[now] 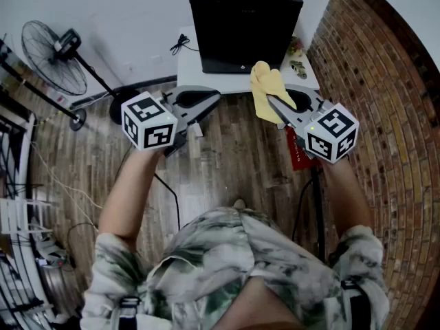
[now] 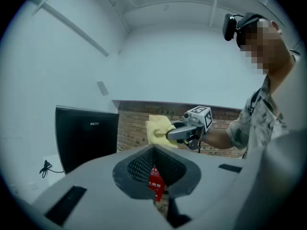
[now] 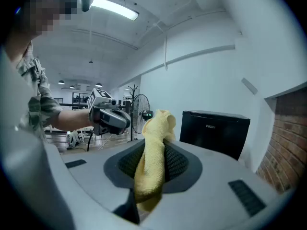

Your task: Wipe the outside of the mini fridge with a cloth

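The cloth (image 1: 270, 88) is a soft, light yellow terry piece with no stiffness of its own. The right tongs (image 1: 269, 100) are closed on it about mid-length, so one fold stands above the tips and a limp tail hangs below them, as the right gripper view confirms. We judge that this bunched hold gives a small wiping face. A grip nearer one edge would let more fabric lie flat, but the loose end would then flap. The left tongs (image 1: 206, 102) are drawn together at the tips with nothing between them; through their gap the left gripper view shows only a red item (image 2: 154, 182) on the floor. The mini fridge (image 1: 244, 23) stands at the top centre of the head view on a white table (image 1: 189, 74), its back to the white wall, apart from the cloth. It is a rigid, glossy black box, probably heavy enough to stay put under light wiping pressure, and its smooth panels should let the cloth slide easily. On the right of the frame the brick wall (image 1: 385, 115) closes in, and small objects (image 1: 298, 64) lie on the table beside the fridge, so room on that side is tight. The left side is more open, although a black cord (image 1: 180, 45) lies on the table there and a fan (image 1: 51, 57) stands at the upper left. The front and top faces are unobstructed.
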Tool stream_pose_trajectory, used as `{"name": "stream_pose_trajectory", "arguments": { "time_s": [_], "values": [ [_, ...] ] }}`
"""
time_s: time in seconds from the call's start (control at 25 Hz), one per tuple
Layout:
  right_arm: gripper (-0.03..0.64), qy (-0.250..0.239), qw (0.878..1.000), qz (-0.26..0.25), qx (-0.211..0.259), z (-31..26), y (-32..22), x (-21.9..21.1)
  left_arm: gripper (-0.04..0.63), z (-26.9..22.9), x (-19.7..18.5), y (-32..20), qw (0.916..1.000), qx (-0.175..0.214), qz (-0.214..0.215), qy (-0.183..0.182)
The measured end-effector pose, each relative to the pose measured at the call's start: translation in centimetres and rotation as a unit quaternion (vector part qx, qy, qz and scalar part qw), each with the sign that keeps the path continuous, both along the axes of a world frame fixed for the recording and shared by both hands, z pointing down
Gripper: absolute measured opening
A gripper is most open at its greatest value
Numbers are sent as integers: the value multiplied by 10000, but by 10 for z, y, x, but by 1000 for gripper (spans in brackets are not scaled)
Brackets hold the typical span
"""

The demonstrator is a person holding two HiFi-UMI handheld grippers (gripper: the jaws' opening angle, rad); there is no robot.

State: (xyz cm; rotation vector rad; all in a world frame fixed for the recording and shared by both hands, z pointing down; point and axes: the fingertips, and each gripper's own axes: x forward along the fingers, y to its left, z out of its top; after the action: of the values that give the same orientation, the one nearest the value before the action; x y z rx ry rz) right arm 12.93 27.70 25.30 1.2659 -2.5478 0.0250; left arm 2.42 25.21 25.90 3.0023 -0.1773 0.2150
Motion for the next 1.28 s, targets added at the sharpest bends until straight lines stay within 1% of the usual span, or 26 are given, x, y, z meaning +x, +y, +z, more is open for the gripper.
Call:
{"name": "stream_pose_trajectory", "arguments": {
  "time_s": [0.2, 0.44, 0.6, 0.76, 0.84, 0.96, 1.12, 1.28],
  "values": [
    [98, 203, 9997, -123, -49, -3, -27, 39, 25, -1, 43, -23, 10000, -27, -44, 34],
    [98, 460, 9984, -319, -100, -15, -89, 52, 25, -2, 73, -69, 9998, -178, 68, -12],
    [98, 701, 9969, -361, -63, -29, -138, 48, 26, -7, 79, -108, 9995, -158, 285, 25],
    [98, 776, 9967, -233, -49, -47, -190, 45, 26, -13, 77, -145, 9983, -127, 574, 47],
    [100, 874, 9960, -165, 2, -63, -217, 42, 26, -20, 74, -164, 9973, -95, 734, 32],
    [100, 1108, 9936, -123, 174, -93, -267, 30, 28, -29, 70, -198, 9962, -96, 862, 46],
    [100, 1548, 9876, -32, 263, -114, -334, 15, 28, -30, 69, -232, 9937, -146, 1113, 44],
    [100, 2157, 9761, -19, 248, -116, -393, -1, 29, -30, 66, -254, 9904, -116, 1377, 12]
  ]
}}
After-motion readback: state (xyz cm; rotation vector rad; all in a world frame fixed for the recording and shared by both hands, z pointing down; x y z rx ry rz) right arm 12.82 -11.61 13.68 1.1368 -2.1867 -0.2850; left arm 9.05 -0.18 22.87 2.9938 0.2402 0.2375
